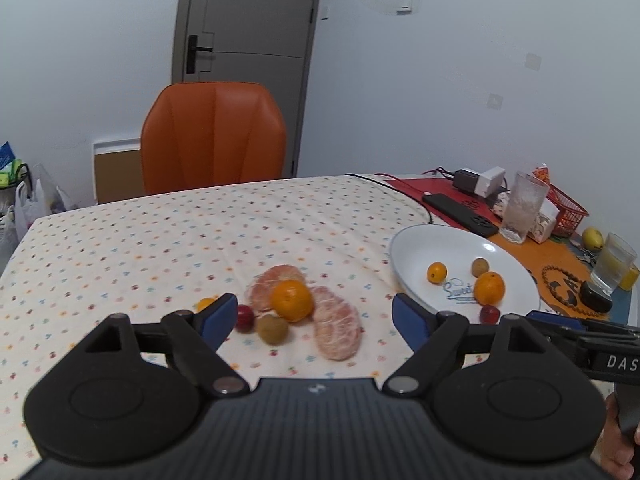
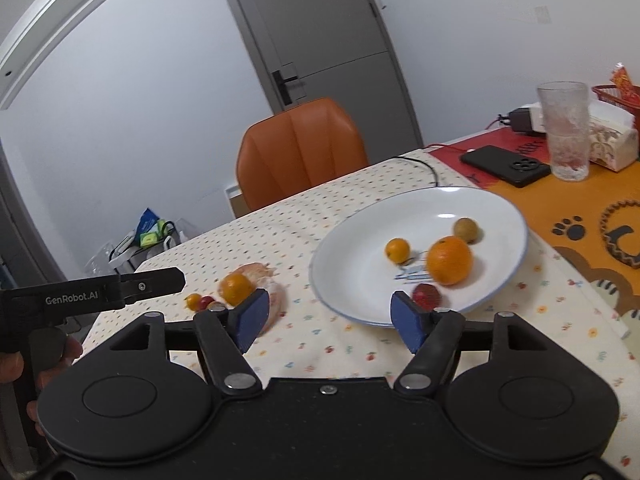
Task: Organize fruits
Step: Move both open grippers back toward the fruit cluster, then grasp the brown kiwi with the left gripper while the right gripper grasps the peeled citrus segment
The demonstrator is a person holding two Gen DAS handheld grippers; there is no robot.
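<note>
A white plate point(image 1: 412, 248) point(image 2: 348, 252) holds an orange point(image 1: 489, 288) point(image 2: 449, 260), a small kumquat point(image 1: 436, 272) point(image 2: 397, 250), a brown longan point(image 1: 479, 267) point(image 2: 466, 230) and a red fruit point(image 1: 489, 314) point(image 2: 426, 297). On the dotted tablecloth lie two peeled pomelo pieces point(image 1: 337, 328), an orange point(image 1: 291, 301) point(image 2: 237, 289), a longan point(image 1: 272, 329), a red fruit point(image 1: 245, 318) and a kumquat point(image 1: 205, 304). My left gripper point(image 1: 310, 320) is open and empty just before this pile. My right gripper point(image 2: 326, 320) is open and empty at the plate's near rim.
An orange chair point(image 1: 214, 138) stands behind the table. To the right are a black phone point(image 1: 460, 214), a glass point(image 1: 522, 206), a red basket point(image 1: 566, 210), a charger with cables point(image 1: 480, 180), another glass point(image 1: 614, 264) and a lemon point(image 1: 593, 238).
</note>
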